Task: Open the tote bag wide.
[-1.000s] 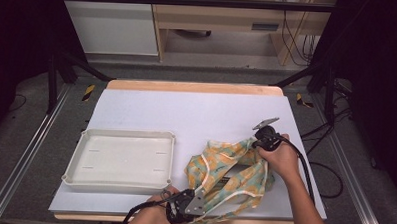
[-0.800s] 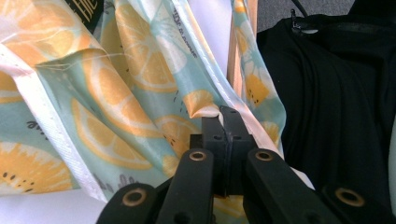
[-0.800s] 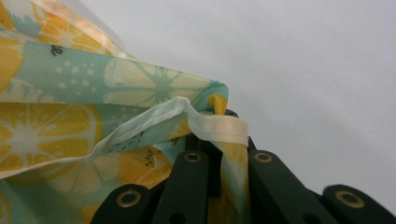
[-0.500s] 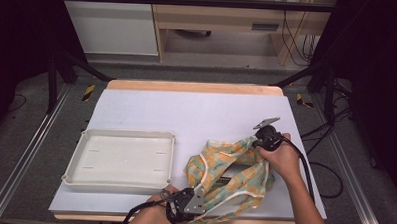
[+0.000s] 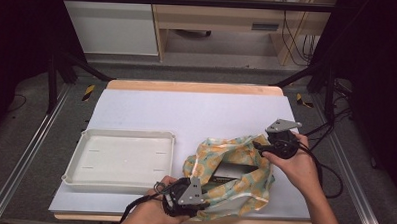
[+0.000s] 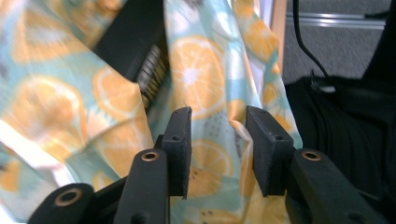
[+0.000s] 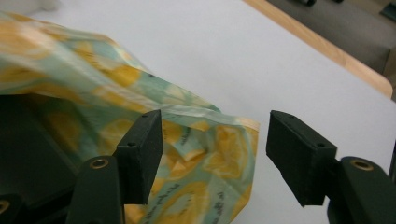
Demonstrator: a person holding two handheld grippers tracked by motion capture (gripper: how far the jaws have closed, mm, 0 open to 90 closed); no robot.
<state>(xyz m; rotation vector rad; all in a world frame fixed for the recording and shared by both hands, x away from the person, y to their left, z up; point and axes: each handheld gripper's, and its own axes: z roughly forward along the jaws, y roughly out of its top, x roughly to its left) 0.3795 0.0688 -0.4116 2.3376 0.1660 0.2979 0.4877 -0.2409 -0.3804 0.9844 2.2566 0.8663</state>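
Note:
A teal cloth (image 5: 244,191) printed with orange slices lies bunched at the table's front right, folded around a dark flat box (image 5: 232,170). My left gripper (image 5: 206,193) is at the cloth's near edge. Its jaws have just been opening, and in the left gripper view the left gripper (image 6: 218,122) stands open with loose cloth (image 6: 205,84) showing in the gap, unpressed. My right gripper (image 5: 259,144) is at the cloth's far right edge. It too has just been opening; the right gripper (image 7: 215,123) is wide open above the cloth's hem (image 7: 219,140), clear of it.
A white shallow tray (image 5: 120,157) sits at the front left on the white mat (image 5: 196,112). The table's wooden front edge runs just under my left hand. Cables trail off the right side by the right forearm.
The right gripper has lifted and drawn back to the right, off the cloth's edge. The left hand has risen slightly. The cloth has slackened and the dark box shows more.

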